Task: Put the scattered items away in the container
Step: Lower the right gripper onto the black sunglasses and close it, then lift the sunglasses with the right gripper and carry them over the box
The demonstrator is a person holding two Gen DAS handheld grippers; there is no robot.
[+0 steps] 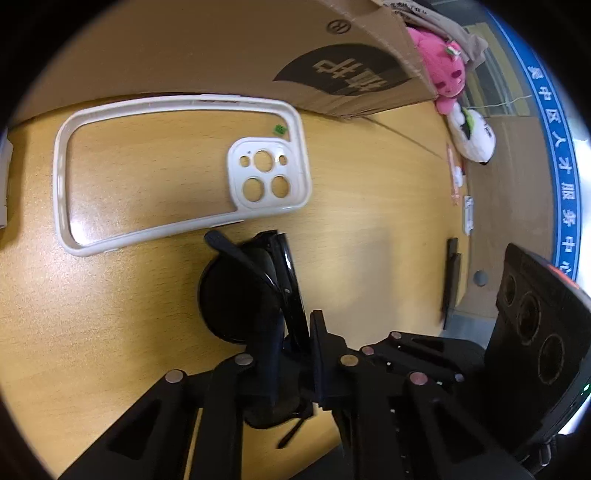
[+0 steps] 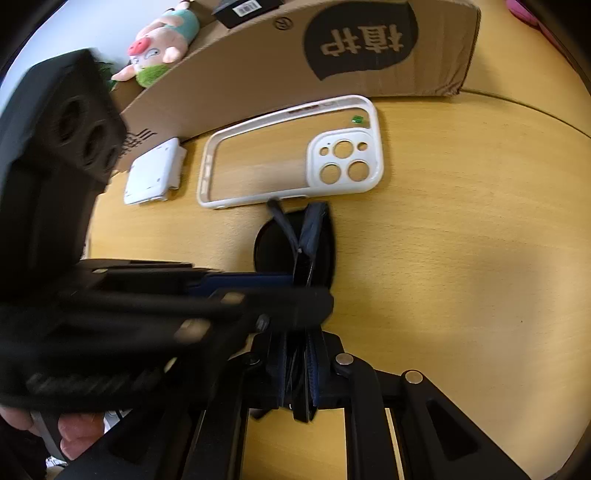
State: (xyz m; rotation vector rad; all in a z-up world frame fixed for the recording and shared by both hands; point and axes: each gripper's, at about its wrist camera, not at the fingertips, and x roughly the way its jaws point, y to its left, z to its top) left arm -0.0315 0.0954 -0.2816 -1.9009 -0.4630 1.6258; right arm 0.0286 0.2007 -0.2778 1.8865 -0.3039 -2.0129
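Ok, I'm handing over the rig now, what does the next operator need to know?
Left gripper: shut on the black sunglasses.
Right gripper: shut on the same sunglasses, which are still low over the wooden table.
White phone case and small white device lie in front of the cardboard box.
Done: sunglasses gripped.
Left: box the sunglasses, case and device.

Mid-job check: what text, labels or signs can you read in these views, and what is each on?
"植护": upside down, in a black patch on the brown cardboard box.
"中区人才服务中心": white, on the blue curved band; the character before it is unclear.
Green sticker on the white-rimmed clear phone case: too small to read.
Barcode label on the small black box: too small.
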